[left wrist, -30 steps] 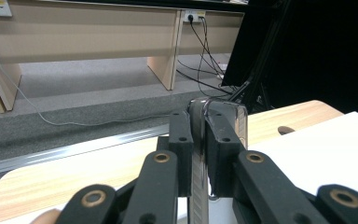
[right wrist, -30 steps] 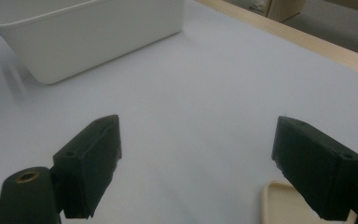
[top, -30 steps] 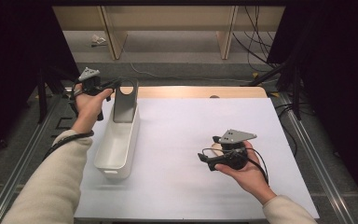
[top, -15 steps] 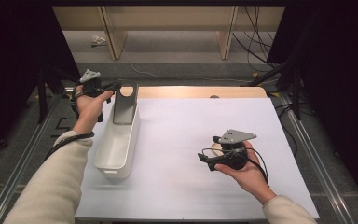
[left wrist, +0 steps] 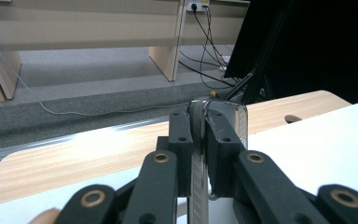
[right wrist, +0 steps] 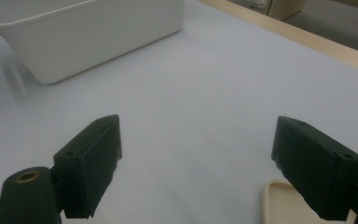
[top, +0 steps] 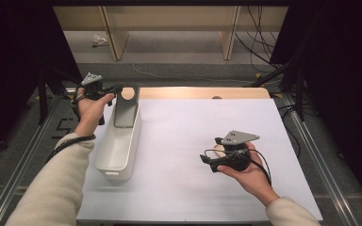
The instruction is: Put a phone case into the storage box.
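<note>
Under white bin (top: 118, 148), white tabletop (top: 193, 141).

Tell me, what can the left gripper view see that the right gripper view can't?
Left gripper view: the left gripper shut on a thin grey plate, with cables on the floor behind. Right gripper view: the right gripper open, a white bin and a beige corner. Both: the white sheet and the wooden table edge.

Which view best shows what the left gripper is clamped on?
The left gripper view: the left gripper has its jaws shut on the thin upright end wall of the white bin. The high view shows the whole bin; the right gripper view shows one end of it.
</note>
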{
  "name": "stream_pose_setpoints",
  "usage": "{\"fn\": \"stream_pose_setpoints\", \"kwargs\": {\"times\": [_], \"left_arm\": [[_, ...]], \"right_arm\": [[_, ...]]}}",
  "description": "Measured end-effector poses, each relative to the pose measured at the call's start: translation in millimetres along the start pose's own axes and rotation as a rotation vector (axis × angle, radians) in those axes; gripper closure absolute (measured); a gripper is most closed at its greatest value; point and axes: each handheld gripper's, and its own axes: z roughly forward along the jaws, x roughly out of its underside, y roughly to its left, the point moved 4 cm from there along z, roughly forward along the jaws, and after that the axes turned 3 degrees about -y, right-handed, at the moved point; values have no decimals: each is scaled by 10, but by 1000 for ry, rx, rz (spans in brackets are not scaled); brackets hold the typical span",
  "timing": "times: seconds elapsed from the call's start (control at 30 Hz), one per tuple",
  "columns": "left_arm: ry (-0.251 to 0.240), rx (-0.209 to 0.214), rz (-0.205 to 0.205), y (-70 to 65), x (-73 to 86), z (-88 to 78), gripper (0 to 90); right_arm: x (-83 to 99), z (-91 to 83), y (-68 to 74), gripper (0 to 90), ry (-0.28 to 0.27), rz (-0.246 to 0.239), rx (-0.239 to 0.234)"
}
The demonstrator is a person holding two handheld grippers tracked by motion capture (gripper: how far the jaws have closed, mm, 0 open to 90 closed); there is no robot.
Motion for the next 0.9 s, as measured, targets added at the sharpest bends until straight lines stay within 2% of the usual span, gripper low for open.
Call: {"fn": "stream_pose_setpoints", "kwargs": {"times": [0.4, 0.73, 0.9], "left_arm": [[19, -4, -5, 34, 31, 25, 804], [37, -22, -11, 96, 91, 32, 782], [57, -39, 3, 116, 105, 42, 772]], "right_arm": [[2, 1, -1, 167, 1, -1, 0], [1, 3, 0, 166, 1, -2, -1], [2, 3, -1, 167, 1, -1, 0]]}}
